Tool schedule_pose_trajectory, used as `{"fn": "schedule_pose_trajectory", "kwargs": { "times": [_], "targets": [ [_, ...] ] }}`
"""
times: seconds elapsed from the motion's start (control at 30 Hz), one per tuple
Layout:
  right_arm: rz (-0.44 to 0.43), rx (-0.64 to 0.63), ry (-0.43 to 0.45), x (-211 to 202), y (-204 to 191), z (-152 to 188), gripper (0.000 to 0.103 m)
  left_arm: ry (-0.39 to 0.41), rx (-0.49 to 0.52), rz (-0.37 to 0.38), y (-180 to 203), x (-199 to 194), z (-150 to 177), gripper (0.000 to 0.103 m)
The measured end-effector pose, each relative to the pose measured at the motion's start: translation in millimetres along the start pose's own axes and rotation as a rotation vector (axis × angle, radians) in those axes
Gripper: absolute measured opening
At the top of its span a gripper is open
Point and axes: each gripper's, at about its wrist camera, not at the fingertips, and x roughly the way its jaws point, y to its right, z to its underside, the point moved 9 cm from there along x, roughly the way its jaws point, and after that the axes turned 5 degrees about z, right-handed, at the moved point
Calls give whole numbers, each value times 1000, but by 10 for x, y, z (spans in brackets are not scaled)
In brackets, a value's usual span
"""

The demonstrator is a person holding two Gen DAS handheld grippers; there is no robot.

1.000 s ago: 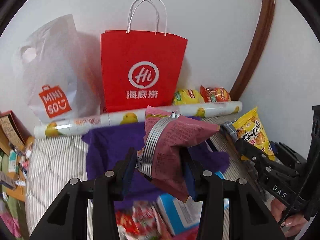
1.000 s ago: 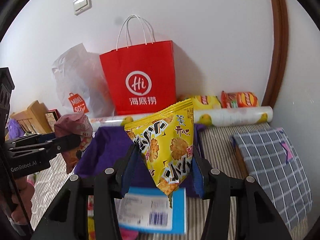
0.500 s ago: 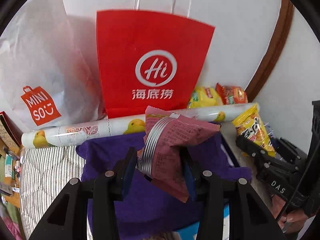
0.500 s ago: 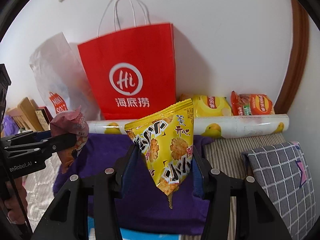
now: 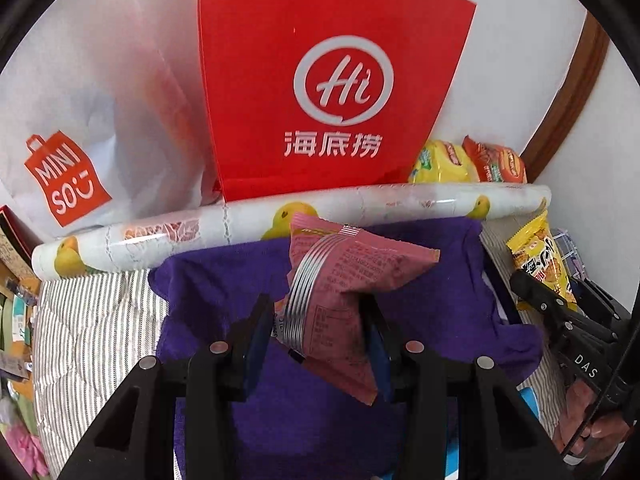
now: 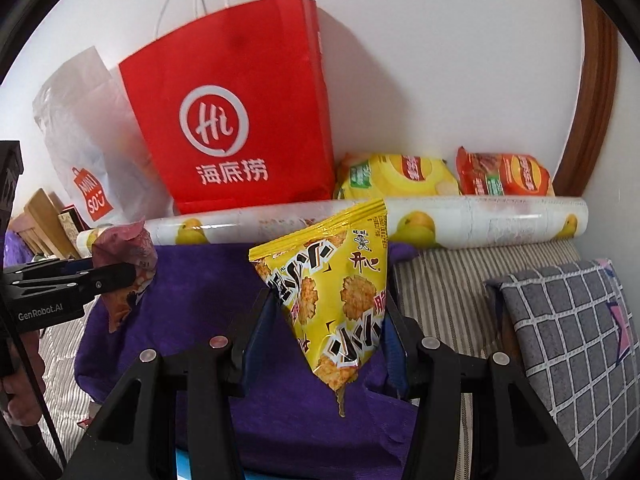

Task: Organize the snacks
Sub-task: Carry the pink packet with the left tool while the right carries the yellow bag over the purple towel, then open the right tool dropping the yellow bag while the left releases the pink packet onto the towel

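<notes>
My left gripper is shut on a pink snack bag and holds it above a purple cloth. My right gripper is shut on a yellow snack bag, also above the purple cloth. Each gripper shows at the edge of the other's view: the right one with its yellow bag, the left one with its pink bag. A red paper bag stands close ahead against the wall, and shows in the right wrist view.
A white Miniso plastic bag stands left of the red bag. A rolled duck-print sheet lies along the wall. Behind it lie a yellow chip bag and an orange one. A checked grey cushion lies right.
Both grippers have moved forward toward the red bag and wall, which now look larger. The snacks at the near edge have dropped out of view. Both grips are unchanged.
</notes>
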Motion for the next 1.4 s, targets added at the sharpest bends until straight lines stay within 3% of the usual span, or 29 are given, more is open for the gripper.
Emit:
{"fn": "schedule_pose_trajectory", "kwargs": {
  "times": [0.23,1.3,1.4],
  "targets": [
    [1,9,-49,128,20,114,50,-14,10,-37,-29,61,21,42],
    [5,-6,-170,354,14,291,51,-122,8,-57,-31,317,154,42],
    [2,-12,-181,360,8,303,55,-125,7,-61,-36,332,164,42]
  ]
}}
